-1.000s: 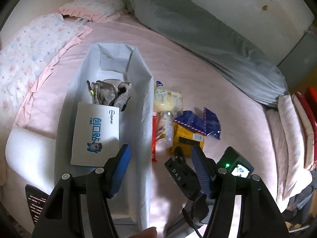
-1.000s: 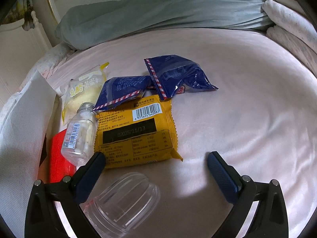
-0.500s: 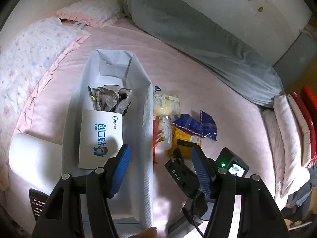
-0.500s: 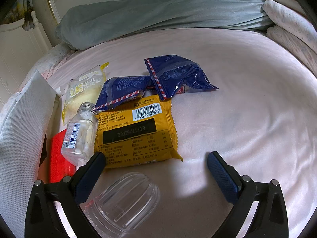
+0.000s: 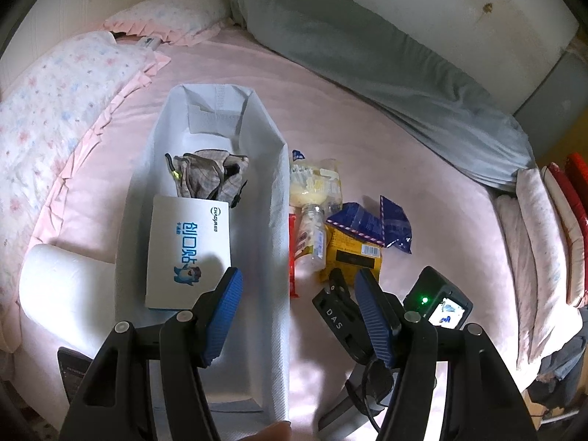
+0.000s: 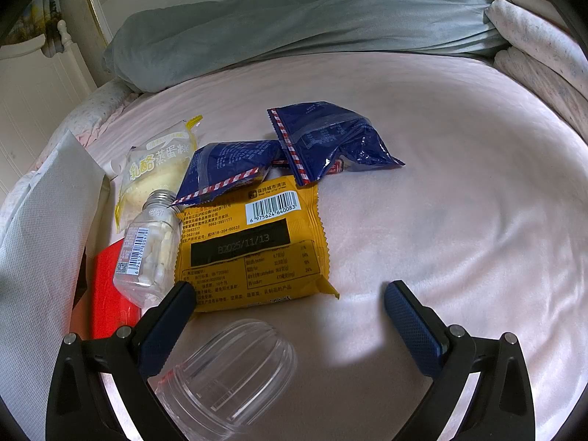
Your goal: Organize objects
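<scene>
Your right hand-held gripper (image 6: 286, 294) hangs low over the bed (image 6: 459, 191) with its jaws wide apart and nothing between them; the yellow snack packet (image 6: 253, 242) lies flat just ahead of its left finger, and the clear plastic cup (image 6: 231, 371) lies on its side between the fingers' bases, close to the camera; so your next pick is most likely one of these two. Your left hand-held gripper (image 5: 297, 301) is also spread wide and empty, poised above the near end of the white fabric bin (image 5: 277, 242), which already holds a white box (image 5: 187, 246) and a bundle of checked cloth (image 5: 209, 176).

The loose things sit in a cluster just beside the bin's right wall: the pill bottle (image 6: 147, 253) on the red packet (image 6: 106, 294), the cake packet (image 6: 154, 172) behind it, and two blue packets (image 6: 330, 143) overlapping the yellow one's far edge.

If you take the yellow packet, come in from its free near corner, since it lies flat and the blue ones rest on its far side; pinch an edge rather than the middle; lift slowly so the bottle beside it does not roll. If you take the cup, close gently, as thin plastic may flex and slip. Keep the left gripper clear of the bin mouth.
</scene>
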